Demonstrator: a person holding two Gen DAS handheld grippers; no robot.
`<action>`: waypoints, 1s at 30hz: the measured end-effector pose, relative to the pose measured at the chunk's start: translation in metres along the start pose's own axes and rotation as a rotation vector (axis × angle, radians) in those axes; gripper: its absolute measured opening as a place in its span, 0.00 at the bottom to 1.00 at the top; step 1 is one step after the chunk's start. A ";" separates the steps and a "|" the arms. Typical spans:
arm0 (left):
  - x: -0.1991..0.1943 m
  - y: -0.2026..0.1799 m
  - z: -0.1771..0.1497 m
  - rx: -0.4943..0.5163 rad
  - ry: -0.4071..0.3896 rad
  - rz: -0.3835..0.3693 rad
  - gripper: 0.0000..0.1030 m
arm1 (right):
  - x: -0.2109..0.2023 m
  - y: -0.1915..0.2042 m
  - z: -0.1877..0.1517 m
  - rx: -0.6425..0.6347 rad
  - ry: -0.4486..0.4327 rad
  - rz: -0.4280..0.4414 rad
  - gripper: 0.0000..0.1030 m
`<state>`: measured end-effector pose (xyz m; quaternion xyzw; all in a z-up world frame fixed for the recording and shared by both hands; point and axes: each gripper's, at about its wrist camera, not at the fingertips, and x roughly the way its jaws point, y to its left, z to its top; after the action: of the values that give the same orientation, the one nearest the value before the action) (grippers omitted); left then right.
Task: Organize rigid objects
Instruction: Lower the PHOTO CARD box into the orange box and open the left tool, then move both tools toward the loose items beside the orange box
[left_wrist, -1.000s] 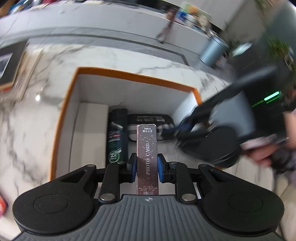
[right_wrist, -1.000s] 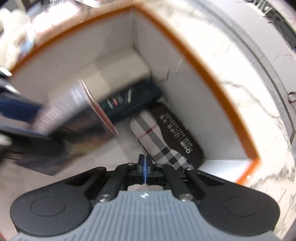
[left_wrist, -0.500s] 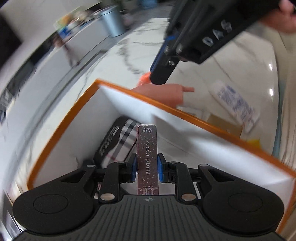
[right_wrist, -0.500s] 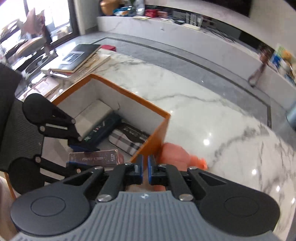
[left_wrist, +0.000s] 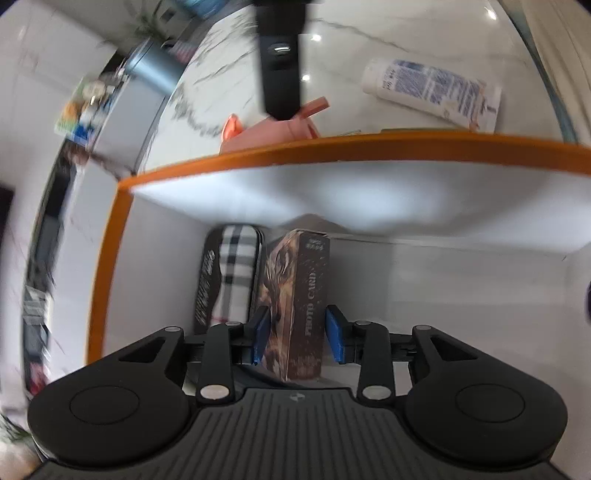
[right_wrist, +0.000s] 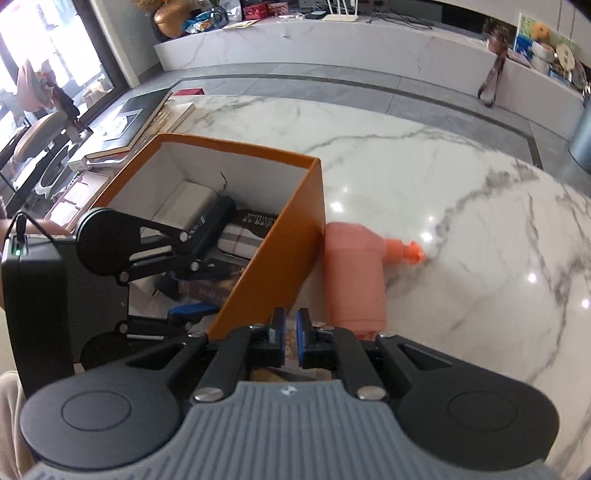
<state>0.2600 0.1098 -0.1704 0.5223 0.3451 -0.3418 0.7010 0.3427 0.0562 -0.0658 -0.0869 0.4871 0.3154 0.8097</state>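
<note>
My left gripper (left_wrist: 297, 336) reaches down into the orange box (left_wrist: 332, 149). Its jaws are opening around the brown photo card box (left_wrist: 299, 306), which leans on the box floor between the blue pads (left_wrist: 334, 338) without being pressed. A plaid case (left_wrist: 236, 273) lies just left of it. In the right wrist view my right gripper (right_wrist: 290, 338) hovers over the near corner of the orange box (right_wrist: 266, 258), shut but for a slit and holding nothing. A pink spray bottle (right_wrist: 354, 273) lies outside the box wall, just ahead of it. The left gripper (right_wrist: 199, 288) shows inside the box.
A dark tube (right_wrist: 214, 218) lies in the box beside the plaid case (right_wrist: 240, 240). A white tube (left_wrist: 432, 92) lies on the marble table (right_wrist: 443, 184) beyond the box. Books (right_wrist: 140, 122) are stacked at the table's far left. A grey bin (left_wrist: 155, 68) stands off the table.
My left gripper rolled, sank into the box and let go of the photo card box, which now leans. My right gripper left the box and moved over its corner by the pink bottle.
</note>
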 end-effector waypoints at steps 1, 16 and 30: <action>-0.002 0.002 -0.001 -0.038 0.003 0.000 0.45 | 0.000 0.000 -0.002 0.008 0.003 0.003 0.07; -0.006 0.012 -0.015 -0.343 0.044 0.033 0.23 | -0.009 -0.013 -0.068 0.340 -0.001 0.084 0.21; -0.010 0.049 -0.015 -0.694 0.055 -0.061 0.22 | -0.004 -0.012 -0.082 0.367 -0.001 0.050 0.23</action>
<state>0.2941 0.1358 -0.1414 0.2512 0.4748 -0.2108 0.8167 0.2888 0.0082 -0.1061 0.0745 0.5382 0.2415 0.8041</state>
